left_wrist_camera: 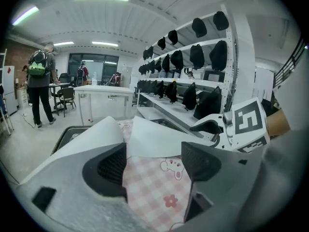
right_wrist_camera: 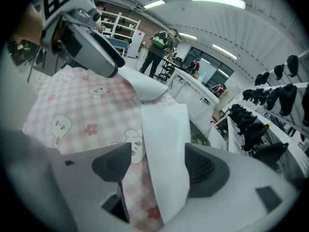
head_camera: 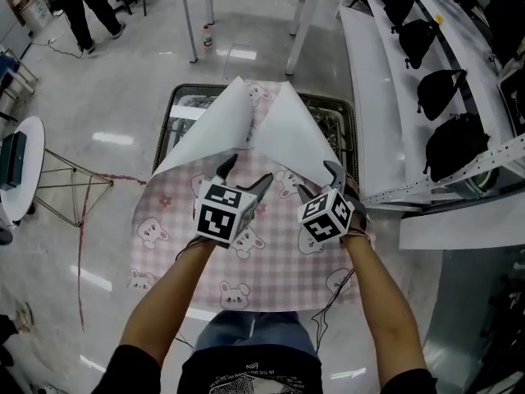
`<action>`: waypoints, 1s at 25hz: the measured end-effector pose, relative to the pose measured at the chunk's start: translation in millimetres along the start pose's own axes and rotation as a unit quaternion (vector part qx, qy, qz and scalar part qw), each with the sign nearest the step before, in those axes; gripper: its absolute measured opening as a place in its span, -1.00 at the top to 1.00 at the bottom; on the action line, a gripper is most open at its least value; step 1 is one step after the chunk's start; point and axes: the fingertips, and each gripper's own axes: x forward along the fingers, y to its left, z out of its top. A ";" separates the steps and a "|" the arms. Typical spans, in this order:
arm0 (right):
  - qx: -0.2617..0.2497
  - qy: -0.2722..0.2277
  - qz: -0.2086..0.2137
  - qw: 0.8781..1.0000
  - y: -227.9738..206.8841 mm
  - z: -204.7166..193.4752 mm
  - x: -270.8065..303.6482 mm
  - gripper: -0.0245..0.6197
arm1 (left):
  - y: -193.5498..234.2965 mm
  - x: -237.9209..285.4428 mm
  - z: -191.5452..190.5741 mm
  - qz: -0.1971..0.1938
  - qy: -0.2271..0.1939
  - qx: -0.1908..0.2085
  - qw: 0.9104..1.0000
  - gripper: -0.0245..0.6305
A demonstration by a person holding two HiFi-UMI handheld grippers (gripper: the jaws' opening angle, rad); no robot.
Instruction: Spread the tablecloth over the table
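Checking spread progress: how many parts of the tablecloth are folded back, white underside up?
2. A left flap ahead of the left gripper, and a right flap running between the right gripper's open jaws. Folds beneath them may be hidden.

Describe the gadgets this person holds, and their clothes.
The left gripper and right gripper are light grey, each with two dark ribbed pads and a white cube of black square markers. A thin dark cable hangs by the right arm. The person wears a black short-sleeved shirt and blue jeans.

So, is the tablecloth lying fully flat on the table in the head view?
No, the tablecloth has both far corners folded back over its middle, white underside facing up.
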 end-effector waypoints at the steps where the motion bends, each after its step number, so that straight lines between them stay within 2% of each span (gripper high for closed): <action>1: -0.005 0.003 0.003 1.000 0.3 -4.6 6.2 -0.15 | 0.1 5.6 -0.7 0.000 0.002 -0.001 1.000 -0.16; 7: -0.048 0.024 0.007 0.999 -2.7 -31.5 37.1 -0.15 | -4.2 34.6 -5.8 -0.004 0.013 -0.007 1.000 -0.08; 12: -0.089 0.036 -0.008 0.995 -9.1 -47.9 53.3 -0.15 | -5.0 52.0 -10.8 -0.003 0.020 -0.007 1.000 0.01; 16: -0.115 0.035 -0.034 0.992 -19.9 -54.4 58.3 0.00 | -1.3 63.2 -8.0 0.001 0.013 -0.001 1.000 0.04; 21: -0.111 0.028 -0.039 0.993 -33.9 -58.0 58.1 0.05 | -6.4 70.3 -3.0 0.001 0.021 -0.010 1.000 0.04; 25: -0.087 0.010 -0.041 0.995 -49.4 -57.0 54.6 0.10 | -7.7 78.3 3.3 0.002 0.023 -0.008 1.000 0.04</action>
